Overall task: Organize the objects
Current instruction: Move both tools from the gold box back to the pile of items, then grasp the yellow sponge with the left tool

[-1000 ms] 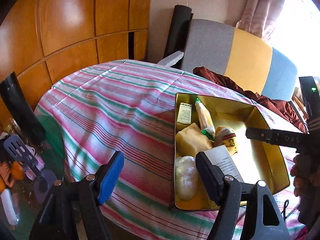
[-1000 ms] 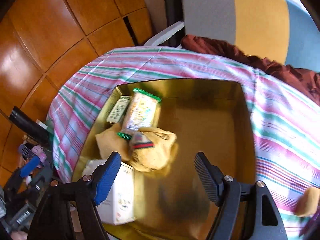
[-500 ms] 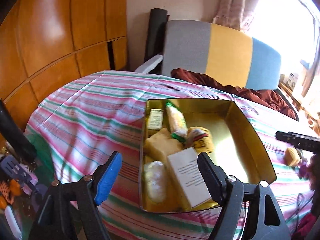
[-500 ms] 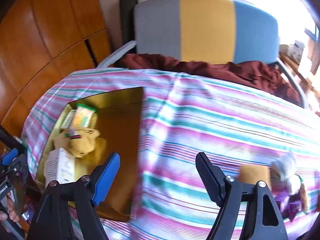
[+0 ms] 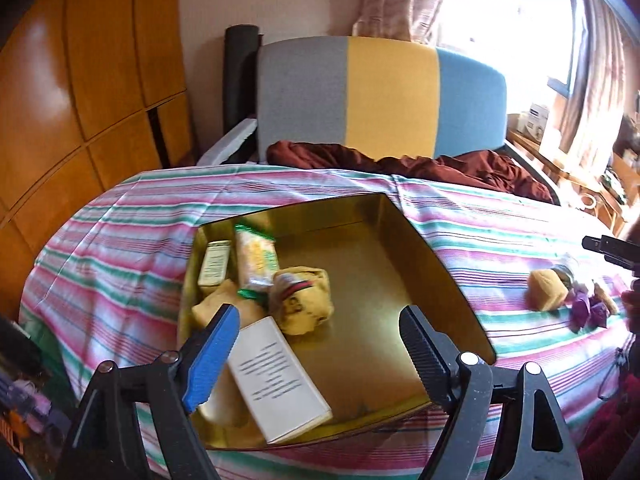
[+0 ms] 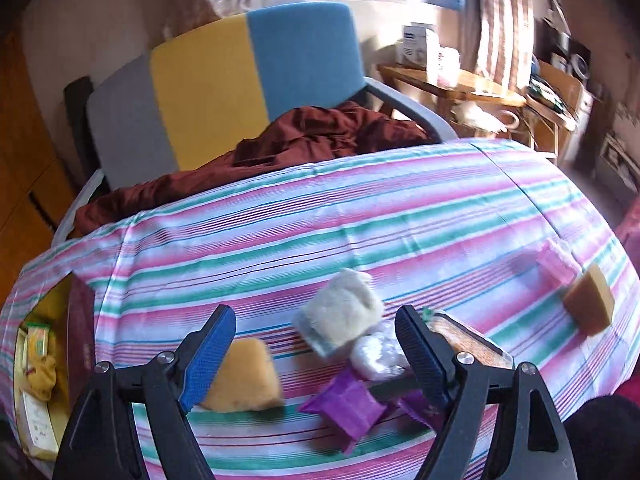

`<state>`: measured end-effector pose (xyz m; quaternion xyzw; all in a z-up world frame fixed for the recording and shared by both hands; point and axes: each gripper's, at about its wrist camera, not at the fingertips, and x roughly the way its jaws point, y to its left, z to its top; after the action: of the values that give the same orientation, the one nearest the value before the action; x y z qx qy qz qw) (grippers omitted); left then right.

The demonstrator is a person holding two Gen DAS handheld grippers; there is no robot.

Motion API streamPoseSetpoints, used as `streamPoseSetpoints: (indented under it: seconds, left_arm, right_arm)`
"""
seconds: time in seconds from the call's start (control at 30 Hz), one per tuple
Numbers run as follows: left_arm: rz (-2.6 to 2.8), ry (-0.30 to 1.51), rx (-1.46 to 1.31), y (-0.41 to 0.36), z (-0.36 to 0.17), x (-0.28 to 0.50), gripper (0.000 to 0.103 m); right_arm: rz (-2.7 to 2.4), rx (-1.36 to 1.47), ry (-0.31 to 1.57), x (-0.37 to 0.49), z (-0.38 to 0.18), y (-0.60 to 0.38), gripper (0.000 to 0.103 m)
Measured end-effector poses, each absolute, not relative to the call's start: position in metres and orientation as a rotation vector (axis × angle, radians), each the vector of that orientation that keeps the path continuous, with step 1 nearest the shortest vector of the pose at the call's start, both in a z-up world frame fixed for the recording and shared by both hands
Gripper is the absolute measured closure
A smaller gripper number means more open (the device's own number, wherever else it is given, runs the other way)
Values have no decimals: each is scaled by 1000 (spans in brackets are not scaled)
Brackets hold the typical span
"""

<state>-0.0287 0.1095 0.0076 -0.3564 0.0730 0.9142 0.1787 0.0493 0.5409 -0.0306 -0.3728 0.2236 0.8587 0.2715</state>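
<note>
Both claws were spreading with nothing between them. The left gripper (image 5: 316,344) hung over the gold tin (image 5: 440,268) on the striped tablecloth (image 6: 400,216). The right gripper (image 6: 316,344) hung over a yellow sponge (image 6: 244,376) and purple packets (image 6: 344,404).

Home living room: striped tablecloth (image 6: 400,208), tricolour armchair (image 5: 380,96), curtained window (image 5: 500,8) (wood-panelled wardrobe (image 5: 80,80) alongside).

Right gripper (image 6: 316,344) jaws opening, nothing between them, above yellow sponge (image 6: 244,376), white pouch (image 6: 340,312) and purple packet (image 6: 344,408) on striped tablecloth (image 6: 360,216).
</note>
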Motion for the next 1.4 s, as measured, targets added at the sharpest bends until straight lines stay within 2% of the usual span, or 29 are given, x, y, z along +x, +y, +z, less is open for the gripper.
streamPoseSetpoints:
  seconds: [0.1,0.27,0.83,0.9,1.03,1.27,1.4]
  left_arm:
    - [2526,228,-987,134,11,-26,19]
    - [2377,273,-978,192,7,-20,18]
    - [2026,376,-1117,390,-49,-10,19]
    - [2033,375,-1129,406,-52,-17,16]
    - [2030,350,-1186,431,-62,-28,10]
    - [2033,347,-1274,455,-92,-47,11]
    - [2020,304,-1274,452,-107,-51,14]
  right_arm:
    - [2216,-923,798,68,-36,569,20]
    - [2149,-860,958,85,-41,589,20]
    - [2123,-814,1080,93,-49,604,20]
    - [2120,-810,1093,94,-50,605,20]
    - [2098,-744,1141,105,-48,612,20]
    - [1926,-580,1368,141,-66,641,19]
    - [1891,-599,1393,141,-73,645,19]
